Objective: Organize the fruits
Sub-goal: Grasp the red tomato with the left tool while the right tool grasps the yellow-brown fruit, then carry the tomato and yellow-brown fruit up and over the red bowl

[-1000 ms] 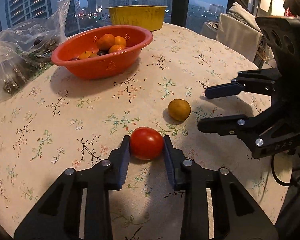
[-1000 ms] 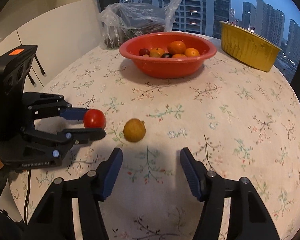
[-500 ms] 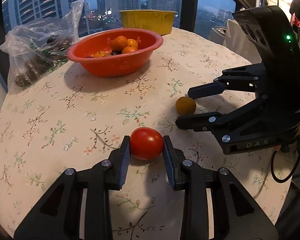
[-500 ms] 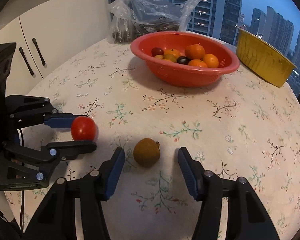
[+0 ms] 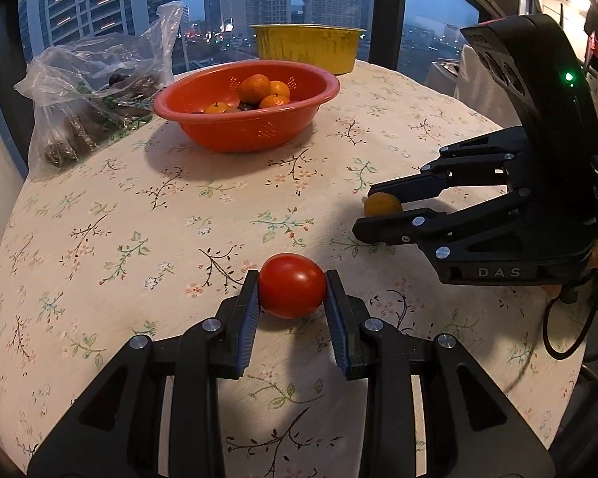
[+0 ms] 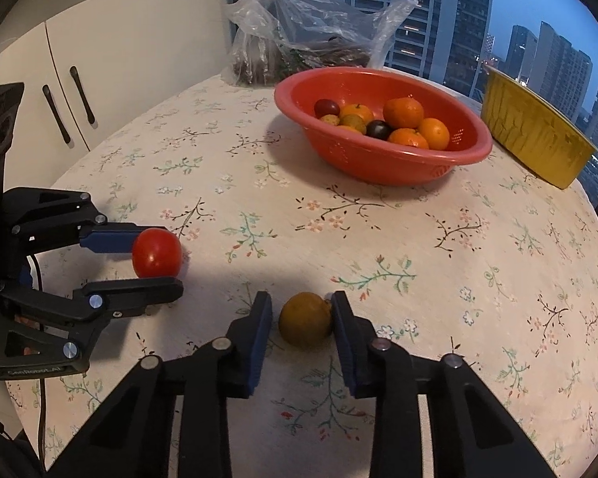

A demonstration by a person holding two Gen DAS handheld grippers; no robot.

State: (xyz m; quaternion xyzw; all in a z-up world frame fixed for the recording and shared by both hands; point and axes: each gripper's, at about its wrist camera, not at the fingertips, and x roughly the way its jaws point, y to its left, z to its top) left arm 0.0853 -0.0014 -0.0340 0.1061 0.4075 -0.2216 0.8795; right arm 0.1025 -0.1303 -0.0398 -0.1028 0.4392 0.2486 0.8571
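My left gripper (image 5: 292, 294) is shut on a red tomato (image 5: 292, 285), held just above the floral tablecloth; it also shows in the right wrist view (image 6: 156, 258). My right gripper (image 6: 301, 320) has its jaws around a brownish-yellow round fruit (image 6: 305, 318) on the cloth. The right pad touches it and a thin gap shows at the left pad. That fruit also shows in the left wrist view (image 5: 382, 204) between the right gripper's fingers. A red colander bowl (image 6: 430, 159) with oranges and dark plums stands at the back.
A yellow tub (image 6: 530, 139) stands behind the bowl to the right. A clear plastic bag (image 6: 299, 40) of dark produce lies at the back left. White cabinet doors (image 6: 59, 91) stand beyond the round table's left edge (image 6: 99, 147).
My right gripper has moved forward over the brownish-yellow fruit and narrowed its jaws around it. My left gripper has lifted and drawn back slightly with the tomato.
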